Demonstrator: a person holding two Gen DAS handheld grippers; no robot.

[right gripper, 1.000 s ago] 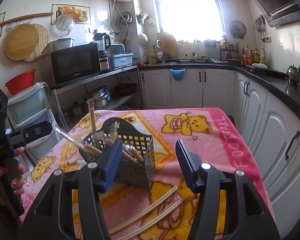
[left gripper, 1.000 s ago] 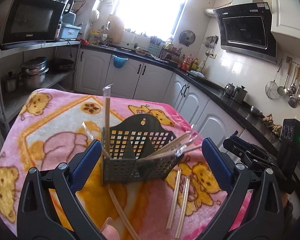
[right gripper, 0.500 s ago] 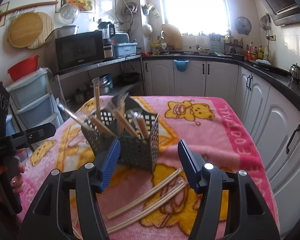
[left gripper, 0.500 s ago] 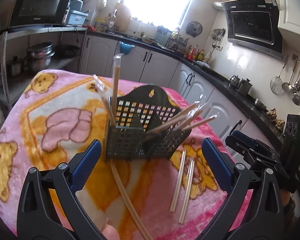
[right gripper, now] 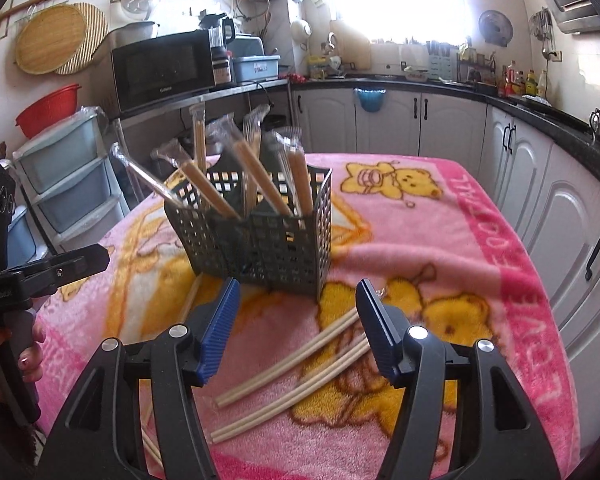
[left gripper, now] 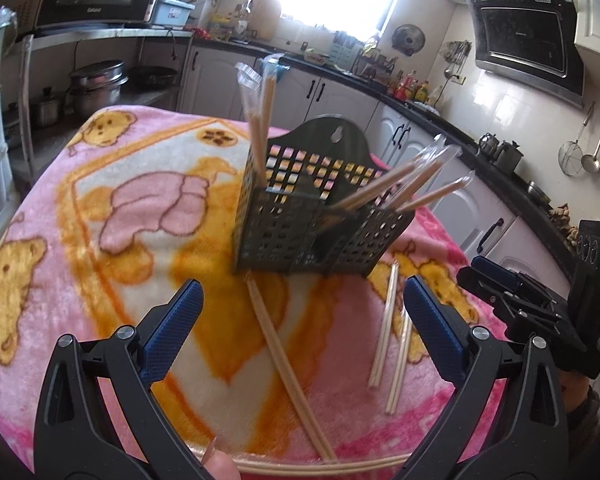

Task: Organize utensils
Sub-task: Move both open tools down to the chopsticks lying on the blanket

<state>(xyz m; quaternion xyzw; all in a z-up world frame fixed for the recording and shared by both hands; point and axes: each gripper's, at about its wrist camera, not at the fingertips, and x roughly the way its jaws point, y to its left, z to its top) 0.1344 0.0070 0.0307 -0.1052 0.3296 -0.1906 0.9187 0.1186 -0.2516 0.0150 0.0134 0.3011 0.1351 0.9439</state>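
A dark perforated utensil basket (left gripper: 316,224) stands on the pink bear blanket (left gripper: 100,216) and holds several wrapped chopsticks (left gripper: 260,120). Loose chopsticks (left gripper: 288,364) run from the basket's foot toward me, and another pair (left gripper: 388,328) lies to the right. My left gripper (left gripper: 302,300) is open, low over the blanket in front of the basket, nothing between its pads. In the right wrist view the basket (right gripper: 260,236) is just beyond my open right gripper (right gripper: 296,296), and two pale chopstick pairs (right gripper: 296,356) lie under and between its fingers, untouched. Each gripper shows in the other's view: right gripper (left gripper: 472,272), left gripper (right gripper: 96,258).
The blanket-covered table ends near white kitchen cabinets (right gripper: 540,208) on the right. A metal shelf with a microwave (right gripper: 164,68) and plastic drawers (right gripper: 64,176) stands to the left. A hand (right gripper: 28,360) holds the left gripper's handle.
Both grippers have sunk toward the table and tipped down, so the basket now sits higher in each view. The loose chopsticks lie where they were.
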